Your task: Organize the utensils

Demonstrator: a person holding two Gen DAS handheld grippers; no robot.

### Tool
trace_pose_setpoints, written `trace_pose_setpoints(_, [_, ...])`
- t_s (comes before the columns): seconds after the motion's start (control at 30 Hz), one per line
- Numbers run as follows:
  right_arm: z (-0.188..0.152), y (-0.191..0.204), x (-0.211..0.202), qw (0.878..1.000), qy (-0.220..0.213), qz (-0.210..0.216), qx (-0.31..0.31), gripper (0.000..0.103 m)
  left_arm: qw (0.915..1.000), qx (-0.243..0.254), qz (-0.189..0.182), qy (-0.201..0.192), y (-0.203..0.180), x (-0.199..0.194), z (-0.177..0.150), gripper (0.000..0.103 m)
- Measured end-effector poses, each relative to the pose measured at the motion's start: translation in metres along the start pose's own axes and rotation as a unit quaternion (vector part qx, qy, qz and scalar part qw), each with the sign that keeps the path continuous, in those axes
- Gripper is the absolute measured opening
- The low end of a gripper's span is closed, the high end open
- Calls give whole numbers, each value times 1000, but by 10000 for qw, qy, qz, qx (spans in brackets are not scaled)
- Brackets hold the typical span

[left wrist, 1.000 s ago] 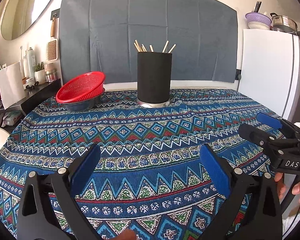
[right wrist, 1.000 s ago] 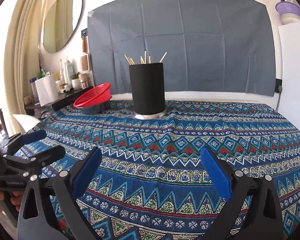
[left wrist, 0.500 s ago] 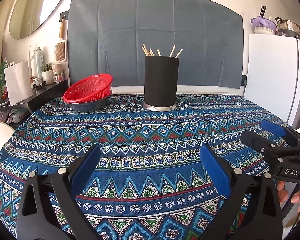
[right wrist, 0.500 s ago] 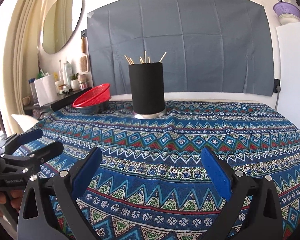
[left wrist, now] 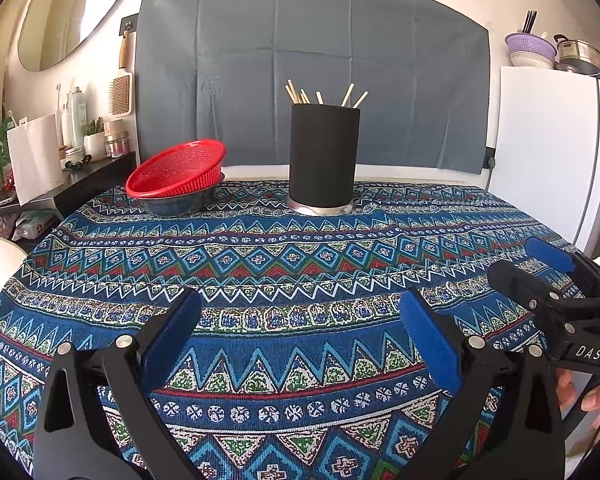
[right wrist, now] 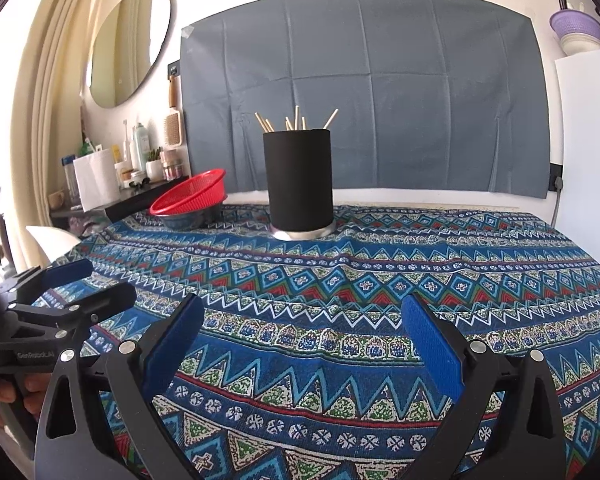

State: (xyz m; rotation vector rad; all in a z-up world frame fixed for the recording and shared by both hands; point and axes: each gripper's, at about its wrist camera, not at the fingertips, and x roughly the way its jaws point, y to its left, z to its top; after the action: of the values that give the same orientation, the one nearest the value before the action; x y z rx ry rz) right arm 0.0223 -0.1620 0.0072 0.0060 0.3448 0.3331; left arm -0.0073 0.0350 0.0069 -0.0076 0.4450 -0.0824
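Note:
A black cylindrical holder (left wrist: pixel 324 156) (right wrist: pixel 299 182) stands upright at the far middle of the table, with several wooden chopsticks (left wrist: pixel 320 94) (right wrist: pixel 296 118) poking out of its top. My left gripper (left wrist: pixel 300 308) hovers open over the near part of the patterned tablecloth, nothing between its blue pads. My right gripper (right wrist: pixel 302 312) is open and empty too, well short of the holder. In the left wrist view the right gripper (left wrist: pixel 518 258) appears at the right edge, held by a hand. The left gripper (right wrist: pixel 100 280) shows at the left of the right wrist view.
A red mesh basket (left wrist: pixel 176 168) (right wrist: pixel 190 192) sits tilted in a dark bowl (left wrist: pixel 180 202), left of the holder. A side shelf with bottles and jars (left wrist: pixel 76 120) stands beyond the table's left edge. A white fridge (left wrist: pixel 548 152) stands to the right.
Both grippers have tilted up and drawn back a little, so the holder and basket sit lower in view. Both stay open and empty.

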Motion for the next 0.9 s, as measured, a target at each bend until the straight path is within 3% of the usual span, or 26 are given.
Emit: trace_pose_setpoints(0.9, [-2,5,-4,9999,-87,-62,-99,95,10000,35,-35,43,0,1,-2,97])
